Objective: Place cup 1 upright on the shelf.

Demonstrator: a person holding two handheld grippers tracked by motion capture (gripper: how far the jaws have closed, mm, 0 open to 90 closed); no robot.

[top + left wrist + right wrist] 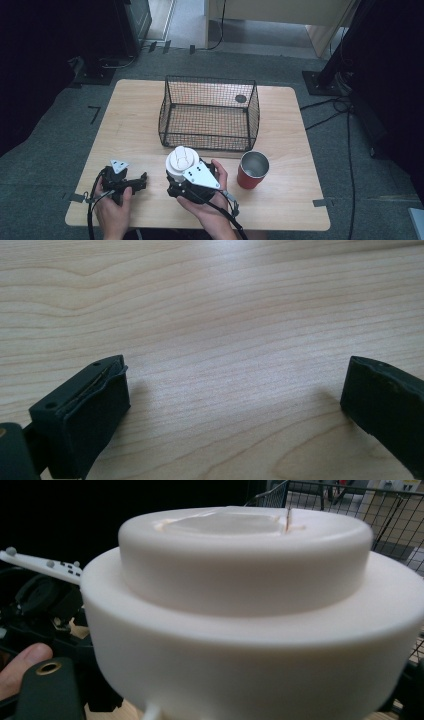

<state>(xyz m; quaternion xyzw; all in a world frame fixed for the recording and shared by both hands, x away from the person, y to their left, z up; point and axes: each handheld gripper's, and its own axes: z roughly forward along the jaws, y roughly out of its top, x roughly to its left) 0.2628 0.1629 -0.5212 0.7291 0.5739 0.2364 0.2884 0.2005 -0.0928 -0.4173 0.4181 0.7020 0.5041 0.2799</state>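
Note:
My right gripper (pixel 176 181) is shut on a white round lidded container (pixel 181 161), held just above the table's near middle. That container (pixel 240 610) has a stepped top and sits very close to the camera in the right gripper view, hiding the pads. My left gripper (pixel 126 184) rests low at the table's near left, its jaws wide apart. In the left gripper view the left gripper (pixel 235 405) has only bare wood between its fingers (pixel 85 415).
A black wire basket (pixel 210 145) stands at mid-table just beyond the white container. A red cup with a metal inside (pixel 252 170) stands upright to the right of my right hand. The wooden table (pixel 135 115) ends close below both hands.

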